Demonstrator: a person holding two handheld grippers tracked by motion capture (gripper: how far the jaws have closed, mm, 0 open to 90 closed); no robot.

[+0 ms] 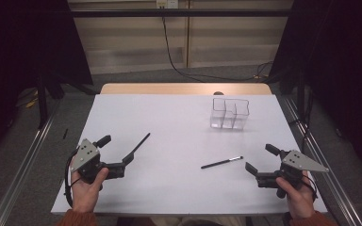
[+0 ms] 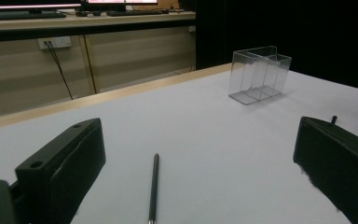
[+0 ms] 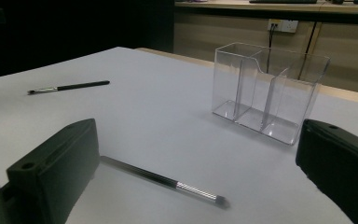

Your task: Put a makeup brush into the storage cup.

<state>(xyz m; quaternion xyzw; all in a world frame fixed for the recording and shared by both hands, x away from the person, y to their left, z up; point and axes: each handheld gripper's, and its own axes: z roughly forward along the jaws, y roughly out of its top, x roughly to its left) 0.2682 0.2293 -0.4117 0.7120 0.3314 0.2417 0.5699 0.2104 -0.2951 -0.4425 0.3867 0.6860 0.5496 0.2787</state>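
the white rectangular worktop [image 1: 179,141] carries three things. a clear plastic organiser box with three open-topped compartments [image 1: 230,113] stands upright near the far right corner, well back from both hands. a slim black brush with a silver ferrule [image 1: 222,162] lies flat toward the right half of the near edge, its bristle tip pointing at the right edge. a second slim black brush [image 1: 140,143] lies flat in the left half, slanted from the near left up toward the middle.

the left gripper [image 1: 118,154], held in a hand [image 1: 87,188] at the near left corner, has its jaws spread wide; the second brush lies on the worktop between them, untouched as far as the left gripper view shows [image 2: 154,186]. the right gripper [image 1: 259,159], held in a hand [image 1: 297,195] at the near right corner, also has its jaws spread apart, gripping nothing; the ferruled brush [image 3: 168,181] lies on the worktop just ahead between them, with the organiser box [image 3: 270,93] beyond.
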